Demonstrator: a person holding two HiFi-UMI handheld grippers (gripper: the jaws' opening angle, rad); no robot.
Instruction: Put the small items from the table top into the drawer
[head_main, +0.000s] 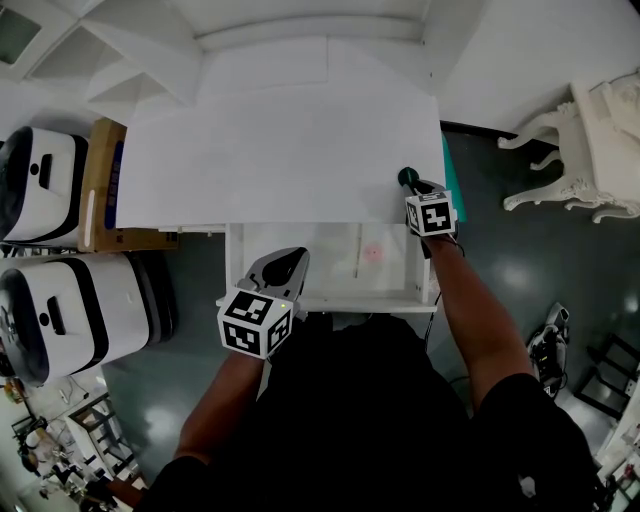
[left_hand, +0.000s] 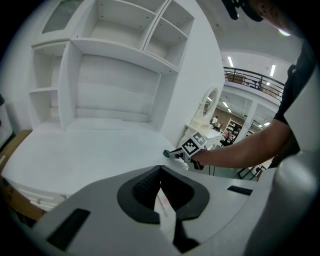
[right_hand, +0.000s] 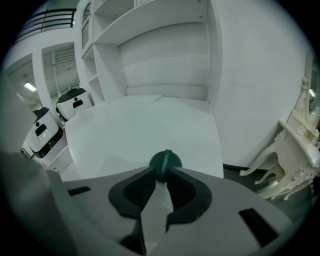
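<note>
Pinching a small round dark green piece (right_hand: 165, 161) at the bench's (head_main: 280, 150) right front edge, the right claw (right_hand: 161, 174) clamps its sides. It looks light, hard and perhaps slippery. The left claw (left_hand: 159, 171) is closed on nothing, over the open drawer (head_main: 330, 262).

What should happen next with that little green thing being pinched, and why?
Probably lift the right gripper slightly and carry it back toward the open drawer. Its fingers are already closed on the green round item at the front right edge of the table, and the drawer lies just below, to the left.
</note>
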